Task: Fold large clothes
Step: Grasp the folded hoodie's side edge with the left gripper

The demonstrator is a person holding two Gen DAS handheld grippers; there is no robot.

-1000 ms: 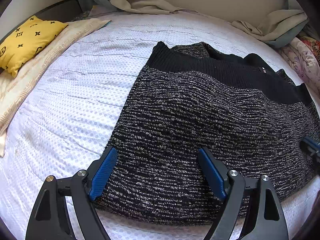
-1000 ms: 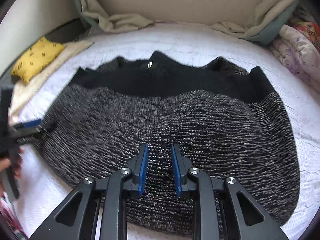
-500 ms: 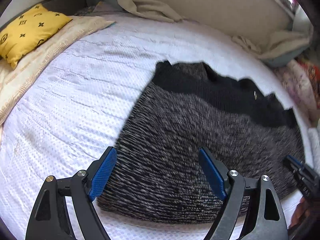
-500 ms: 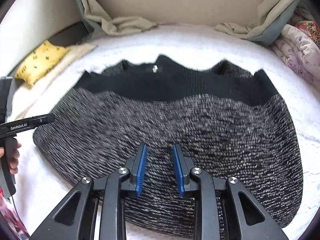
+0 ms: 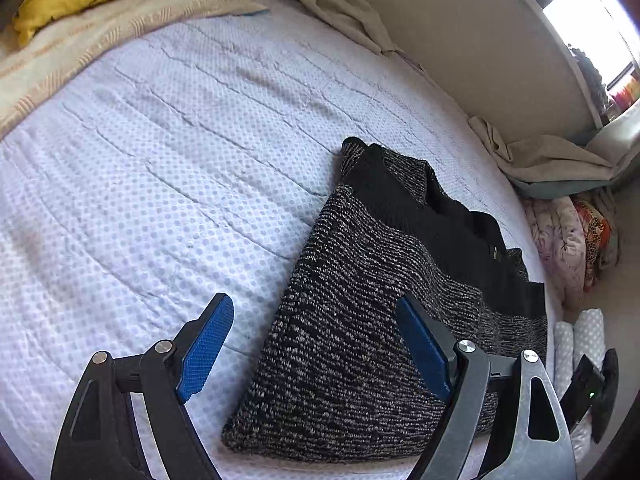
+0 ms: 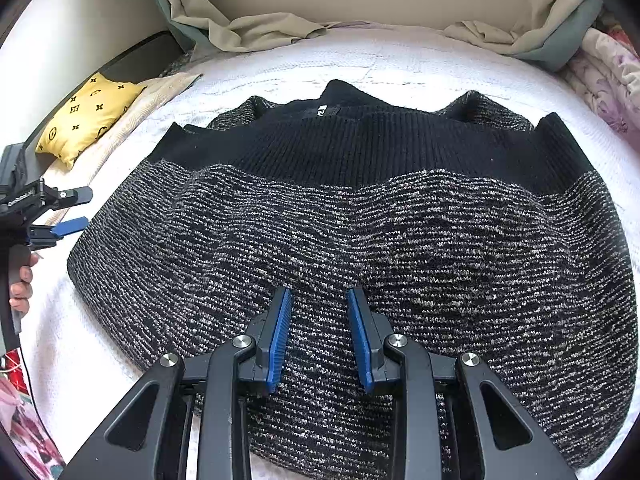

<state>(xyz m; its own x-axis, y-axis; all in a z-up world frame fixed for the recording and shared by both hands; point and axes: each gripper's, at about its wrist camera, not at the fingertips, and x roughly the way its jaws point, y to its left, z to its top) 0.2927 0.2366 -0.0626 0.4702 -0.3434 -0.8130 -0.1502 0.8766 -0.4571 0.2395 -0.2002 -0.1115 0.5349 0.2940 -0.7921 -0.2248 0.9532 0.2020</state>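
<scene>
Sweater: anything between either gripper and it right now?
Nothing visible. The sweater lies flat on the bed, nothing on top of it. The right gripper hovers above its near half, jaws slightly apart and just opening, nothing between them. The left gripper is wide open over its left edge, gripping nothing.

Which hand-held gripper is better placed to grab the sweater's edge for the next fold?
Probably left. The left hand-held gripper is wide open right at the knit sweater's side edge. The right hand-held gripper, jaws narrow and just opening, sits mid-panel with no edge between its pads.
</scene>
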